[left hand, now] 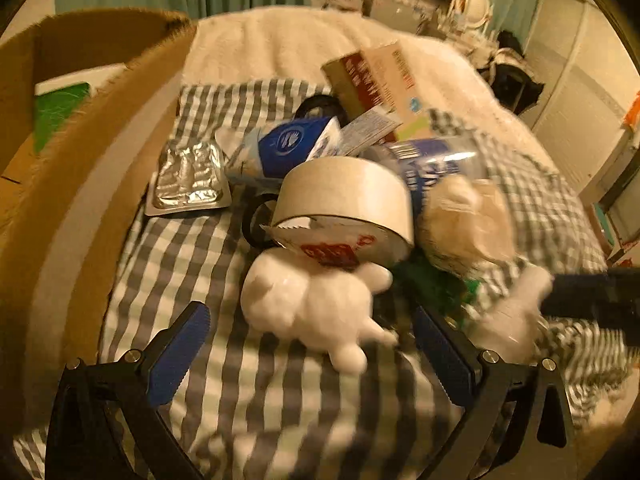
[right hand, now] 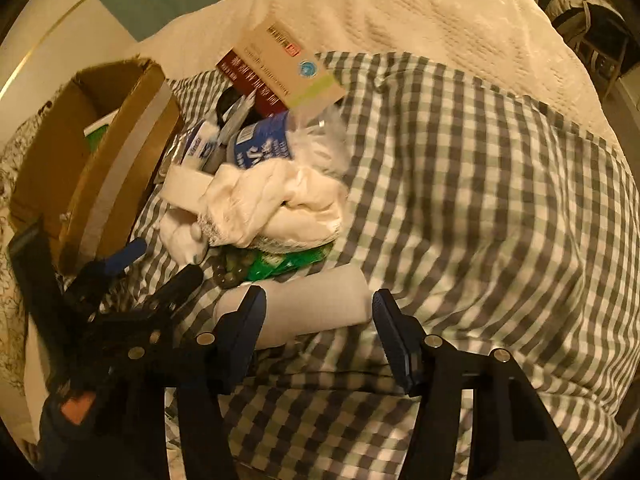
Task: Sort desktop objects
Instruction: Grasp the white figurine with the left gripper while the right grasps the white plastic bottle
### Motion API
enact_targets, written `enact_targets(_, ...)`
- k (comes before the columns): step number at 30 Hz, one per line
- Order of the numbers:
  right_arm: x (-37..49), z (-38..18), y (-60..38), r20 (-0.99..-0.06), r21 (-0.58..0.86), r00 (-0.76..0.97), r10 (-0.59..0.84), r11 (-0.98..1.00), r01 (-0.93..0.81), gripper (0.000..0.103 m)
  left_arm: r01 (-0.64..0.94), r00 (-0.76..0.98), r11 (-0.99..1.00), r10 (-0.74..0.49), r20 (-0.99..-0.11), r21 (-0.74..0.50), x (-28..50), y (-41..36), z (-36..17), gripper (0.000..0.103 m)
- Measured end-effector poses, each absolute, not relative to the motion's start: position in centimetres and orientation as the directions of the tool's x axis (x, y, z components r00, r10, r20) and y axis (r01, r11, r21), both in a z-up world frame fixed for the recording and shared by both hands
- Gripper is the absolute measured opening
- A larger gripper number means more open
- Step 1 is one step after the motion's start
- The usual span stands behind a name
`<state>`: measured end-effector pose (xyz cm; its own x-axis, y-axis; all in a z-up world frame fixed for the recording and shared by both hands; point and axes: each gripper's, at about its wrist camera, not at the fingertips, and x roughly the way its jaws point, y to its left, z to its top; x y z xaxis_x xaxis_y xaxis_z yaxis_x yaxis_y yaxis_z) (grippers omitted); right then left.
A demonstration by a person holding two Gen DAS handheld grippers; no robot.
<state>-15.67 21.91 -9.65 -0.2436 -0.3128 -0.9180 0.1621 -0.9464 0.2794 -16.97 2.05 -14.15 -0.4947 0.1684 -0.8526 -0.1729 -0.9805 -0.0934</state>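
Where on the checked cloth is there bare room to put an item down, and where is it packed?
Bare: the wide stretch of checked cloth right of the crumpled white cloth, and the strip between the cardboard box and white plush toy. Packed: the pile around the tape roll.

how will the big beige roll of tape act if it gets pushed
The big beige roll of tape looks rigid and round, so it may roll. It leans on the white plush toy and a clear packet, so a nudge could tip it flat.
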Motion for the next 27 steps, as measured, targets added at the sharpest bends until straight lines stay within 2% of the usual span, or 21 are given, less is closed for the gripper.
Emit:
enact_targets(2,-15.4,-10.3,21.8,-0.922,0.283,-0.224,-0.317,-0.944,0.169,0.072,-0.178,-0.458,-0.979,0.172,-0.872,-0.099,-18.0,2.2,-15.0,0.103)
enact_targets(3,-15.2,-10.5,21.6,-0.921,0.286,-0.224,-0.319,-0.944,0.167,0.085,-0.177,-0.45,-0.978,0.178,-0.875,-0.108,-18.3,2.1,-15.4,0.103)
enact_targets(4,-15.2,-10.5,21.4,-0.917,0.296,-0.223,-0.329,-0.94,0.171,0.089,-0.171,-0.445,-0.978,0.182,-0.877,-0.117,-18.6,1.9,-15.7,0.103)
enact_targets(9,-14.9,-10.5,19.0,-0.916,0.271,-0.225,-0.331,-0.927,0.261,0.092,-0.119,-0.426,-0.977,0.212,-0.88,-0.178,-19.5,0.5,-16.6,0.1)
enact_targets(11,-14.4,-10.5,17.8,-0.926,0.207,-0.237,-0.293,-0.921,0.329,0.094,-0.128,-0.433,-0.976,0.214,-0.876,-0.176,-19.4,0.4,-16.5,0.089)
enact_targets(12,-14.2,-10.6,17.3,-0.931,0.181,-0.242,-0.274,-0.92,0.347,0.095,-0.129,-0.437,-0.976,0.216,-0.873,-0.177,-19.4,0.3,-16.6,0.079)
enact_targets(20,-14.9,-12.8,15.6,-0.948,0.048,-0.271,-0.167,-0.916,0.399,0.099,-0.133,-0.476,-0.966,0.26,-0.84,-0.224,-18.0,-0.8,-16.2,0.079)
enact_targets(27,-15.9,-13.8,16.0,-0.94,0.082,-0.272,-0.204,-0.912,0.402,0.102,-0.123,-0.494,-0.972,0.235,-0.837,-0.2,-15.4,-1.3,-15.3,0.079)
